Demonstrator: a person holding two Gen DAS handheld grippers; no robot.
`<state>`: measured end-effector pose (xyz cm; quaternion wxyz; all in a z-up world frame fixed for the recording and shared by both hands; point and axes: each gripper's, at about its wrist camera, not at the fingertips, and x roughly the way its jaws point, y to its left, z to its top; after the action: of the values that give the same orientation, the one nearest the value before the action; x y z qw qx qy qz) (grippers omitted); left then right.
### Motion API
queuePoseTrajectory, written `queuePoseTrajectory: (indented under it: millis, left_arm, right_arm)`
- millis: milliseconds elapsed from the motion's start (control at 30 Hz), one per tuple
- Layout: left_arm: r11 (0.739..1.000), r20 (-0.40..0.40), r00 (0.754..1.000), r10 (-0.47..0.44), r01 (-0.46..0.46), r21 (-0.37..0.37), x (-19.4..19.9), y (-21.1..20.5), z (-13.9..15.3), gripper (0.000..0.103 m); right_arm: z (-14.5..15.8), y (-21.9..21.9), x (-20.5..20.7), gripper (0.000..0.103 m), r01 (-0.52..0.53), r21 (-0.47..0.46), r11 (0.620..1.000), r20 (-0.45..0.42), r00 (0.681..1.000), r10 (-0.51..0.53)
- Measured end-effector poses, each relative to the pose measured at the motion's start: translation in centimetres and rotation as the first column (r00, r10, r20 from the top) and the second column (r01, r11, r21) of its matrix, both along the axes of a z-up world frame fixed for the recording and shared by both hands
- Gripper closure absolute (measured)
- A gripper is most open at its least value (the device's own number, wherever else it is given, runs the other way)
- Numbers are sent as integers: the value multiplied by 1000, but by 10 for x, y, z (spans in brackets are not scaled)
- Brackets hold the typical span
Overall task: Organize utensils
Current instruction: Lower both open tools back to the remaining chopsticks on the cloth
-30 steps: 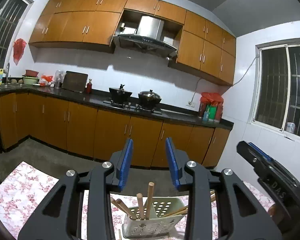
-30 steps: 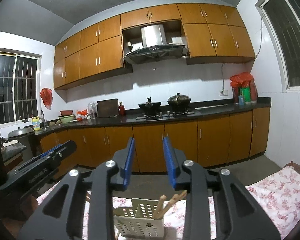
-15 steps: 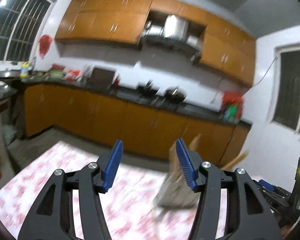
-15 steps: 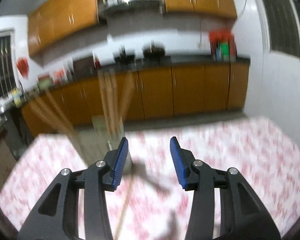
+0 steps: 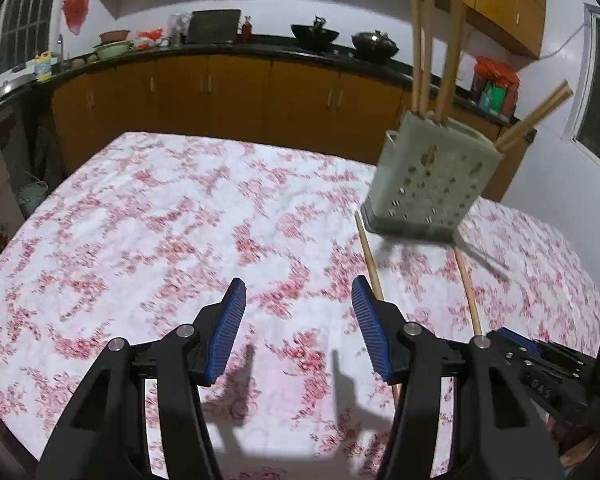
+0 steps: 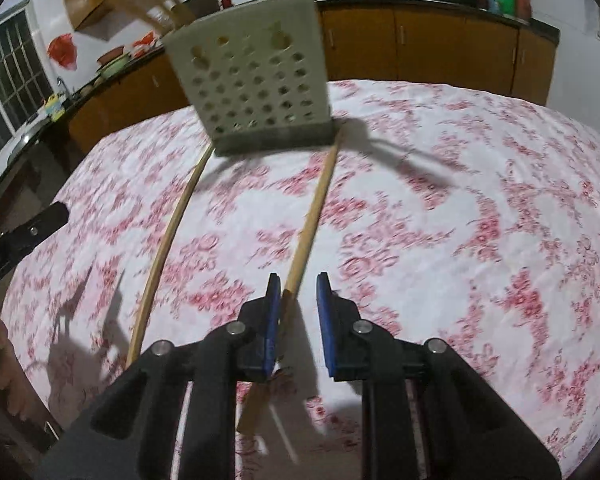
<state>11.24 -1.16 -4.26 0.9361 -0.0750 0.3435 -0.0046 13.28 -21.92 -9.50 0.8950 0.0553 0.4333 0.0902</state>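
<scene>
Bench [image 5: 148, 216], round, under a white cloth with red floral print. Utensil holder [image 6: 252, 80]: pale, perforated, square-sided, standing upright on the cloth at about one o'clock from the left hand-held gripper [image 5: 298, 322] and eleven o'clock from the right hand-held gripper [image 6: 298, 312]; several wooden chopsticks [image 5: 424, 48] stand in it, some leaning out over the rim. Two loose chopsticks lie flat on the cloth, their far ends at the foot of the holder. The first loose chopstick [image 6: 312, 212] runs back between the blue pads of the right hand-held gripper, whose jaws are closing, narrow but with a gap showing on the right side. The second loose chopstick [image 6: 168, 240] lies to its left, well apart. Left hand-held gripper: jaws spread, nothing between them, bare cloth below. Kitchen cabinets [image 5: 236, 96], brown, behind the bench at twelve o'clock.
</scene>
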Motion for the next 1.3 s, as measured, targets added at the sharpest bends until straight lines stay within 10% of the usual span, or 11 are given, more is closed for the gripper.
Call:
queuePoseTrajectory:
  millis: [1300]
  left_arm:
    - [977, -214, 956, -199, 211, 32, 7, -74, -48, 79]
  right_arm:
    - [-8, -37, 13, 95, 119, -50, 992, 1, 993, -119]
